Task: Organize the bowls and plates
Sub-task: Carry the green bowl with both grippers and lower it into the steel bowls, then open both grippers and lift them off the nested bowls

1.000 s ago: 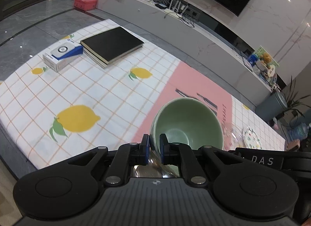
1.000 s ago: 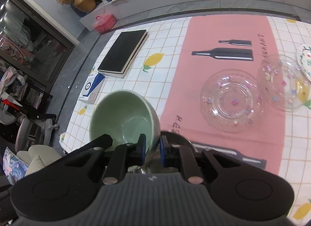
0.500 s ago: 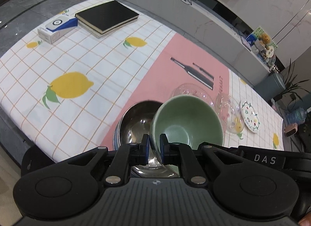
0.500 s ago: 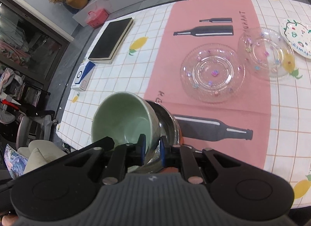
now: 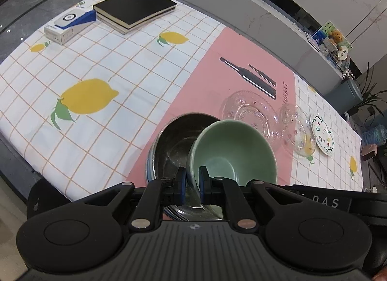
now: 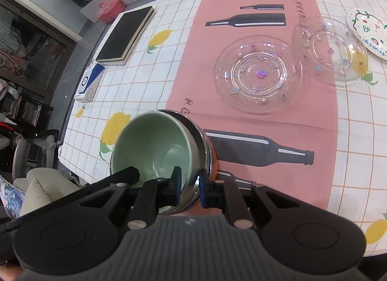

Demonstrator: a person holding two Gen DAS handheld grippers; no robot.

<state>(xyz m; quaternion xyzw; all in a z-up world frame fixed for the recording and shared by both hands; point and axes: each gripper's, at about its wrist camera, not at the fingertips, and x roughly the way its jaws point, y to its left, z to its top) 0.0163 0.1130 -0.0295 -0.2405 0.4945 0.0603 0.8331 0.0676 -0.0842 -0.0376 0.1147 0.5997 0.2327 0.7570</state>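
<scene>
Over the steel bowl (image 5: 176, 145) on the pink cloth we hold the green bowl (image 5: 232, 150) tilted, its rim pinched on opposite sides by our left gripper (image 5: 192, 180) and right gripper (image 6: 189, 185), both clenched, so we judge it nests inside; 2 glass plates (image 6: 258, 75) wait beyond.

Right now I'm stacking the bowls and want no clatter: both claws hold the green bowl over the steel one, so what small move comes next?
Probably ease the green bowl straight down into the steel bowl: it hangs tilted, not yet seated, and both claws grip its rim.
</scene>
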